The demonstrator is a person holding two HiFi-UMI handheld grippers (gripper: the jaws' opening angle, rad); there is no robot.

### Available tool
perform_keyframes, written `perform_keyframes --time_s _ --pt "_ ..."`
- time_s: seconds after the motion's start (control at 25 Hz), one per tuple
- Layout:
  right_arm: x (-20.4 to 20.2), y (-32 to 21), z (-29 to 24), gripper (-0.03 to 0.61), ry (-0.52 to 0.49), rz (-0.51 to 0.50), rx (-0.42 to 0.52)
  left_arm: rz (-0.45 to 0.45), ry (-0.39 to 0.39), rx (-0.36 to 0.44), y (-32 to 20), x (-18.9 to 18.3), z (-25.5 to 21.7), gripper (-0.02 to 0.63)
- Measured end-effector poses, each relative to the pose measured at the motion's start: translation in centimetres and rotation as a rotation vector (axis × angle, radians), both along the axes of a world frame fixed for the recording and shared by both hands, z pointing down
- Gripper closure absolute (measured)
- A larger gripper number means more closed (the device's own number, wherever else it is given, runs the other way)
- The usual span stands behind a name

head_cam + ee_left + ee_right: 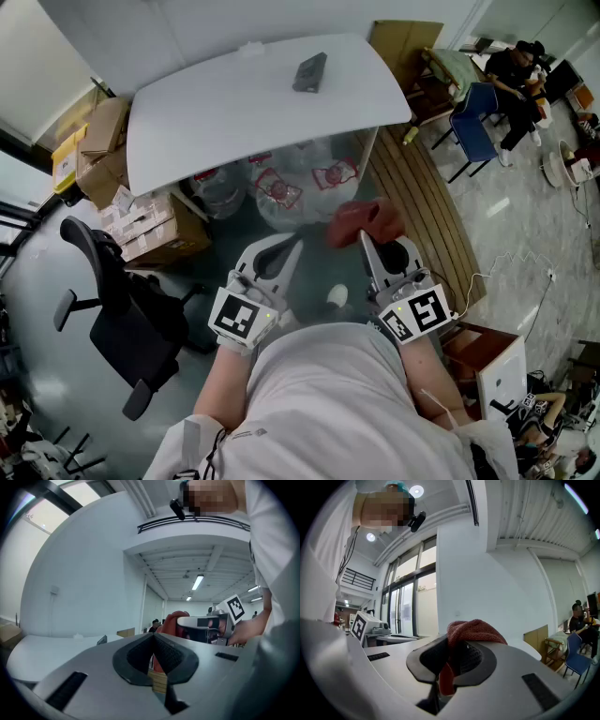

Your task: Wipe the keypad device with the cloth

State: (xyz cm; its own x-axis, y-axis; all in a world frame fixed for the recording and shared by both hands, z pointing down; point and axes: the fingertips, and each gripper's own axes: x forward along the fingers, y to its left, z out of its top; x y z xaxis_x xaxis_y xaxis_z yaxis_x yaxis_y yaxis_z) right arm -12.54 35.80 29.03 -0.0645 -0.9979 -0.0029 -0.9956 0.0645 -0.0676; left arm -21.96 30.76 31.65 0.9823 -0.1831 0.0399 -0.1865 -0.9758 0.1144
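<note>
**Cloth clamped in the right jaws, keypad device untouched on the counter**

The head view shows both grippers held level and close to the person's torso, short of the near edge of a white, round-cornered counter [216, 122]. The keypad device [310, 72], a small dark slab, lies on the far part of the counter, right of centre and well apart from both grippers.

The right gripper [373, 246] has its jaws closed on a red cloth [364, 223]. In the right gripper view the knitted fabric bunches up above the jaws, and a narrow fold of it hangs down between the pads. The left gripper [287, 247] sits beside it with its jaws pressed together on nothing. In the left gripper view the two dark pads meet along a thin line, and the cloth and the right gripper's marker cube show past them on the right.

Beneath the counter stand clear water jugs [281, 187] with red labels. A black office chair [122, 300] stands to the left, near stacked cardboard boxes [141, 225]. To the right runs a strip of wooden slats [427, 211]. Beyond it a blue chair [478, 117] stands near a seated person [516, 70].
</note>
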Motion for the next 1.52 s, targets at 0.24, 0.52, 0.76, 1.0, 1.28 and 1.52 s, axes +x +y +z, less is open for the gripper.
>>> perform_keyframes --time_s 0.24,0.52,0.76,1.0,1.28,1.52 --pt "2.8 0.4 0.2 0.532 -0.018 -0.033 -0.007 -0.045 0.006 -0.008 -0.2 3.1 -0.7 0.604" --pt "7.1 1.5 0.6 0.532 -0.059 -0.024 0.003 -0.039 -0.013 -0.01 0.4 7.9 -0.7 0.604" --pt "10.9 1.9 0.7 0.532 -0.114 -0.036 0.029 -0.075 -0.067 -0.024 0.8 10.7 -0.1 0.604" --pt "13.1 1.8 1.4 0.532 -0.139 -0.039 0.038 -0.098 -0.118 -0.033 1.2 12.1 1.5 0.604" --pt "14.2 -3.0 3.1 0.532 -0.149 -0.034 0.003 -0.087 -0.126 -0.049 -3.7 13.5 3.1 0.604" --pt "15.7 -10.1 3.3 0.532 -0.115 -0.026 -0.04 -0.071 -0.093 -0.071 -11.0 15.2 3.4 0.604"
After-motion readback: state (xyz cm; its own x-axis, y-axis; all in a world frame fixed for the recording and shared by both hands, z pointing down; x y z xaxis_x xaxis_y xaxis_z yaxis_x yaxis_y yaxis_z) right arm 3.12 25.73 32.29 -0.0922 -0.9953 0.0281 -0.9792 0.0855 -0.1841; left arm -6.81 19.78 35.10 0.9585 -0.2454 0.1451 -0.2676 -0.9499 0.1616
